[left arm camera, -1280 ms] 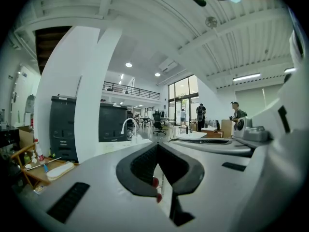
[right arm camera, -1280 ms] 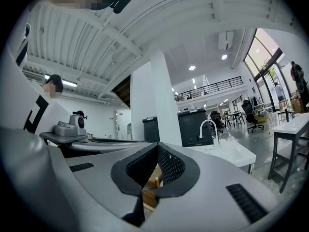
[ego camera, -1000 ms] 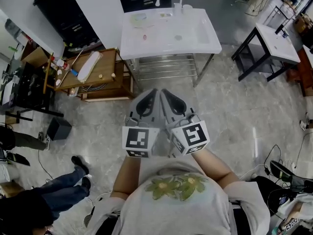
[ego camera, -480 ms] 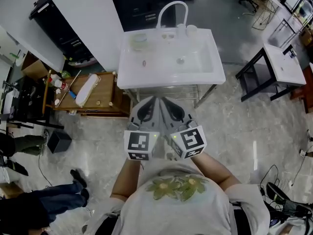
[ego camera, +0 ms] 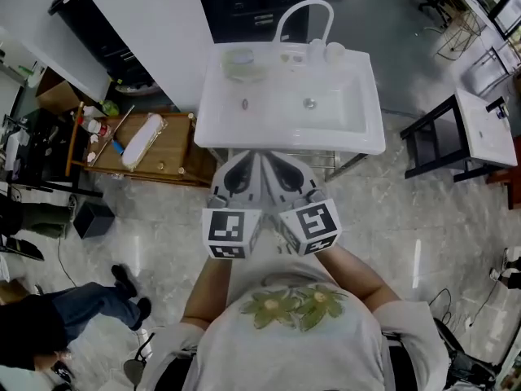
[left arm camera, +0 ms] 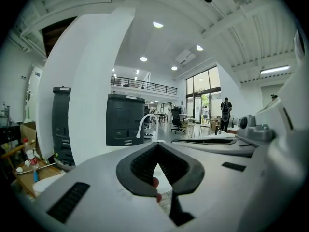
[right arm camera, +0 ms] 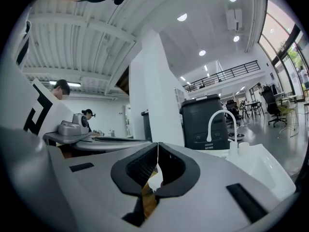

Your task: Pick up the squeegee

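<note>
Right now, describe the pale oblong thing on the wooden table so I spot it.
Find the white sink; the low wooden table stands at its left. The pale oblong thing lies slantwise on it, far bigger than the small bottles beside it.

Head view looks steeply down at the sink; both gripper views sit right behind their fingers, facing level, and all share the faucet
</note>
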The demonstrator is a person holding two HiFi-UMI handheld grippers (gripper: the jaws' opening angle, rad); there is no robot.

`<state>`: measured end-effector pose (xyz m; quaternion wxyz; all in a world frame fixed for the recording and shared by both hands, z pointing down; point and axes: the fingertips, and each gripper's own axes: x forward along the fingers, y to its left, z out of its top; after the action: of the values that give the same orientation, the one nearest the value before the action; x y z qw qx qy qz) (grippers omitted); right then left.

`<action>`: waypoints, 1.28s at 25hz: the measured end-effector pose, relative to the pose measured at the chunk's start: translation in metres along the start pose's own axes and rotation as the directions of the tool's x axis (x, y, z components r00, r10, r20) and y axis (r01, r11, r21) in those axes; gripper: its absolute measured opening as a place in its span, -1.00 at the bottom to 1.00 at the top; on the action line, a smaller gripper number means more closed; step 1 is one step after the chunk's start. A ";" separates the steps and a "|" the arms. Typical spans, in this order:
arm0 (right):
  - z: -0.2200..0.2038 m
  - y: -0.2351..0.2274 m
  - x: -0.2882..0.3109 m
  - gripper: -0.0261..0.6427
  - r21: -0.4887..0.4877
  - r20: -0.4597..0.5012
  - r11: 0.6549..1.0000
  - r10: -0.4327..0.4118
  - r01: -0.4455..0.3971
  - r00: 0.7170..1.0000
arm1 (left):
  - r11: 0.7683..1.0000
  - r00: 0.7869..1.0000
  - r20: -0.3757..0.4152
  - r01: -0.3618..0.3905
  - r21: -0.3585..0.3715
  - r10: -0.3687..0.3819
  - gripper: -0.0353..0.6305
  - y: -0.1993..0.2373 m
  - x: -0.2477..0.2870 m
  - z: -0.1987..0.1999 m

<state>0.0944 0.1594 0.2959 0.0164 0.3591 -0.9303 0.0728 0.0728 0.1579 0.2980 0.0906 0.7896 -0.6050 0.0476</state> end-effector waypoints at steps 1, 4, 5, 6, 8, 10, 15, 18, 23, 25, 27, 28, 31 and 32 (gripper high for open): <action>-0.002 -0.001 0.005 -0.85 0.000 -0.008 1.000 0.004 -0.004 1.000 | 1.000 1.000 -0.002 -0.005 -0.006 0.005 -0.87 0.004 0.003 -0.001; -0.007 -0.007 0.021 -0.85 0.001 -0.030 1.000 0.010 -0.010 1.000 | 1.000 1.000 -0.012 -0.009 -0.017 0.009 -0.87 0.015 0.015 -0.004; -0.009 -0.010 0.027 -0.85 0.003 -0.035 1.000 0.010 -0.010 0.999 | 1.000 1.000 -0.014 -0.009 -0.018 0.008 -0.87 0.019 0.020 -0.005; -0.010 -0.013 0.033 -0.85 0.004 -0.040 1.000 0.008 -0.008 0.999 | 1.000 1.000 -0.016 -0.008 -0.020 0.008 -0.87 0.023 0.025 -0.006; -0.013 -0.019 0.046 -0.85 0.007 -0.052 1.000 0.001 0.000 0.999 | 1.000 1.000 -0.025 -0.009 -0.022 0.008 -0.87 0.032 0.036 -0.010; -0.017 -0.026 0.062 -0.85 0.017 -0.067 1.000 -0.009 0.010 0.998 | 1.000 0.999 -0.041 -0.011 -0.021 0.011 -0.87 0.044 0.048 -0.014; -0.024 -0.045 0.109 -0.85 0.036 -0.105 0.999 -0.019 0.022 0.994 | 1.000 0.998 -0.060 -0.004 -0.031 0.002 -0.87 0.078 0.085 -0.016; -0.031 -0.058 0.136 -0.85 0.056 -0.132 0.998 -0.033 0.041 0.991 | 0.999 0.997 -0.075 0.012 -0.033 -0.015 -0.87 0.095 0.107 -0.016; -0.047 -0.073 0.176 -0.85 0.080 -0.184 0.994 -0.058 0.074 0.981 | 0.999 0.993 -0.110 0.033 -0.021 -0.035 -0.87 0.125 0.136 -0.020; -0.052 -0.081 0.190 -0.85 0.095 -0.205 0.992 -0.067 0.088 0.977 | 0.999 0.992 -0.121 0.038 -0.026 -0.041 -0.87 0.136 0.147 -0.023; -0.058 -0.089 0.203 -0.85 0.109 -0.224 0.988 -0.080 0.107 0.971 | 0.999 0.990 -0.133 0.043 -0.029 -0.046 -0.87 0.146 0.156 -0.025; -0.060 -0.093 0.209 -0.85 0.114 -0.232 0.987 -0.088 0.117 0.969 | 0.999 0.989 -0.137 0.045 -0.029 -0.049 -0.87 0.151 0.161 -0.026; -0.069 -0.103 0.225 -0.85 0.120 -0.254 0.982 -0.114 0.148 0.960 | 0.998 0.987 -0.151 0.053 -0.034 -0.058 -0.87 0.165 0.171 -0.031; -0.073 -0.106 0.230 -0.85 0.118 -0.265 0.980 -0.123 0.158 0.956 | 0.998 0.986 -0.156 0.057 -0.038 -0.063 -0.87 0.169 0.174 -0.032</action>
<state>-0.0070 -0.0602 0.4001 0.1167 0.4122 -0.8852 0.1815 -0.0431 -0.0429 0.3764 0.1527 0.7996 -0.5727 0.0968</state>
